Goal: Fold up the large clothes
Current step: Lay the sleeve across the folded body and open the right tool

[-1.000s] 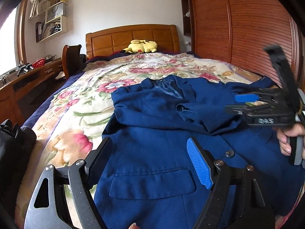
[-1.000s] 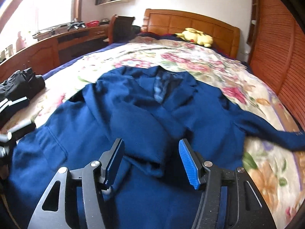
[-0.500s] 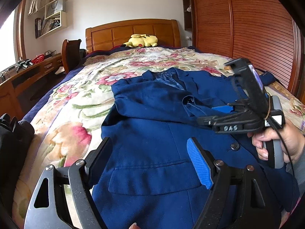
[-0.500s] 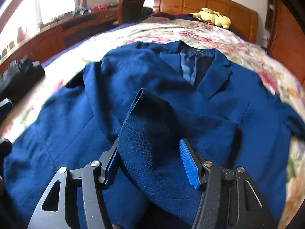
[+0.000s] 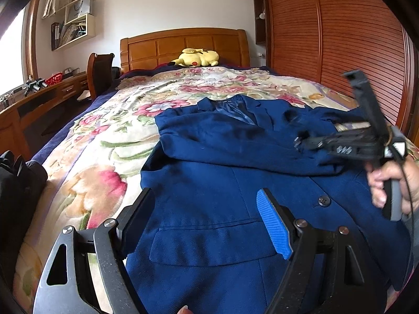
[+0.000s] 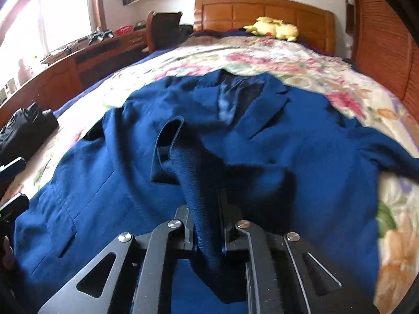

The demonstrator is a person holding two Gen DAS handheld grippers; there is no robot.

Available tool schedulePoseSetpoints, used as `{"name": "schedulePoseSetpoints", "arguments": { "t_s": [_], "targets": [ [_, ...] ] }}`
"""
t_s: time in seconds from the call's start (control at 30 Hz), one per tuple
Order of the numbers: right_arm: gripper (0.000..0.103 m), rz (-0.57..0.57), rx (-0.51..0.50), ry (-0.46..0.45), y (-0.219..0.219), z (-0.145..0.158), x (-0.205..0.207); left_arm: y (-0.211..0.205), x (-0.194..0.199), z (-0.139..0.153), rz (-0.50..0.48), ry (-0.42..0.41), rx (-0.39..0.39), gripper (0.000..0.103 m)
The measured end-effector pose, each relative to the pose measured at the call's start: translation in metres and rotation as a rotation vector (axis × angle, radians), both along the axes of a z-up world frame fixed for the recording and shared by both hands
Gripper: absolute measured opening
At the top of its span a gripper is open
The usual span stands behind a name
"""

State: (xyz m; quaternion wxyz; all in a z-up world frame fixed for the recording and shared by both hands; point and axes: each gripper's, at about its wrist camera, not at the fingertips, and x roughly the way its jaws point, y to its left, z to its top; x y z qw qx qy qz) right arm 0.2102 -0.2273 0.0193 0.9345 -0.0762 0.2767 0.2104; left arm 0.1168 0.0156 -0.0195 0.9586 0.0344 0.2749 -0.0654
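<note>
A dark blue suit jacket (image 5: 222, 183) lies face up on the bed, collar toward the headboard. In the left wrist view my left gripper (image 5: 201, 201) hovers open over the jacket's lower front, just above the pocket flap (image 5: 209, 243), with nothing between its fingers. My right gripper (image 6: 205, 209) is closing its jaws, and the folded-over sleeve (image 6: 188, 172) is pinched between them near the cuff. In the left wrist view the right gripper (image 5: 301, 141) is blurred at the right, held by a hand (image 5: 387, 183).
A floral blanket (image 5: 110, 144) covers the bed. A yellow plush toy (image 5: 197, 57) lies by the wooden headboard (image 5: 183, 44). A slatted wardrobe (image 5: 340, 39) runs along the right. A desk (image 5: 39, 96) and chair (image 5: 99, 73) stand at the left, and a black bundle (image 5: 15, 183) sits nearer.
My right gripper has gone forward and down over the sleeve and closed on it, where before it stood open. The left gripper has kept still and open.
</note>
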Motion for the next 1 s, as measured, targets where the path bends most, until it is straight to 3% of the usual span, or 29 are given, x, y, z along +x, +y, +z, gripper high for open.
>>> {"name": "schedulePoseSetpoints", "arguments": {
  "t_s": [0.23,0.5,0.73,0.8,0.93,1.0],
  "targets": [
    [0.011,-0.096,0.007,-0.062,-0.045,0.015,-0.026,-0.002,-0.001,-0.002,0.000,0.001,0.014,0.081],
    [0.011,-0.149,0.016,-0.030,-0.071,-0.003,-0.040,-0.004,0.001,-0.002,0.003,0.008,0.022,0.081],
    [0.012,-0.160,0.059,-0.032,-0.084,0.008,-0.052,0.000,0.001,-0.003,0.010,0.007,0.013,0.081],
    [0.015,-0.175,0.043,-0.042,-0.086,0.008,-0.057,0.001,0.001,-0.003,0.011,0.007,0.013,0.081],
    [0.043,-0.253,0.021,-0.090,-0.096,0.014,-0.071,0.000,0.001,-0.003,0.009,0.005,0.014,0.081],
    [0.044,-0.271,0.037,-0.104,-0.102,0.016,-0.079,0.001,0.001,-0.002,0.008,0.001,0.016,0.081]
  ]
}}
